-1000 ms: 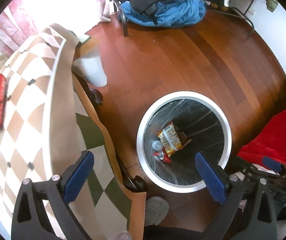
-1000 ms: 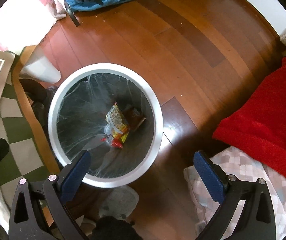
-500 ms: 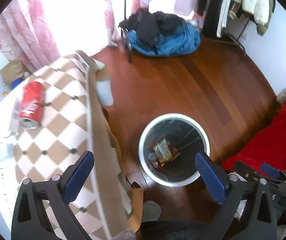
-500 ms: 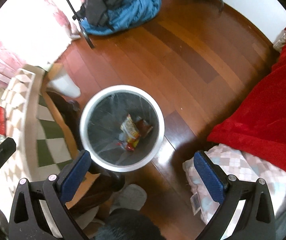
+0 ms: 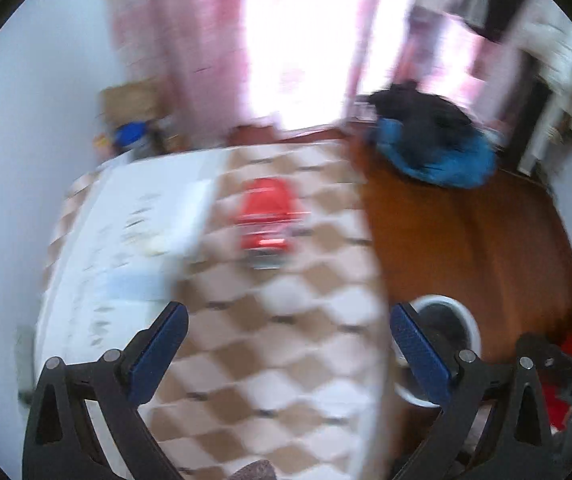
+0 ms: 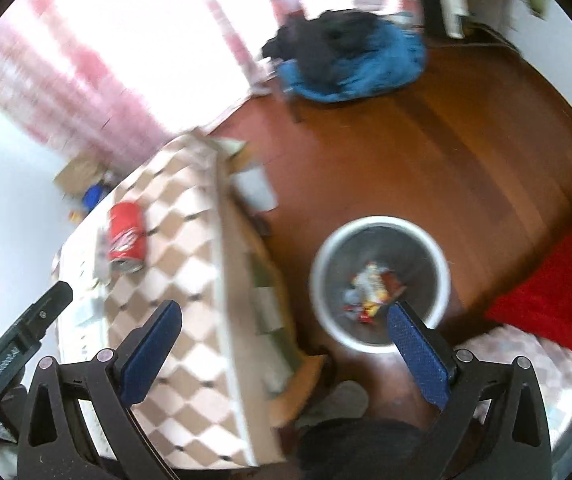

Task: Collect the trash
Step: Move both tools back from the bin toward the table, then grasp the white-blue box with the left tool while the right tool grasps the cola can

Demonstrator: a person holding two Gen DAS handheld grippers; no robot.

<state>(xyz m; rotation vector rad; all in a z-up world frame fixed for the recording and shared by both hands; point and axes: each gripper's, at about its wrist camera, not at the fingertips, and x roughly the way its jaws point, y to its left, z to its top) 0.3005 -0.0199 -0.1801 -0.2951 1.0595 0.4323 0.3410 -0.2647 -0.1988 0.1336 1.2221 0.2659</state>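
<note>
The left gripper point(image 5: 286, 352) is spread wide with nothing between its blue pads point(image 5: 157, 354). It hangs over the checked table point(image 5: 277, 360). Straight ahead of it, beyond the fingertips and well apart from them, the red can point(image 5: 266, 222) lies on its side on the tabletop; the view is blurred, so its markings cannot be read. Left of the can lie white papers point(image 5: 137, 224). To the gripper's right, just past its right finger and lower than the table, part of the bin point(image 5: 470, 328) shows on the wood floor point(image 5: 486, 248). Farther ahead and right, a blue and black heap of clothes point(image 5: 430, 148) lies on the floor.

The right gripper point(image 6: 283, 354) is also wide and empty. It hangs over the table edge point(image 6: 225, 280), with the left finger over the tabletop and the right finger over the bin point(image 6: 380, 224). Wrappers point(image 6: 372, 288) lie in the bin bottom, just ahead of the right pad. The can point(image 6: 126, 236) lies ahead and to the left of this gripper, well apart. A red blanket point(image 6: 558, 292) is off to the right. The clothes point(image 6: 350, 56) lie farthest ahead.
</note>
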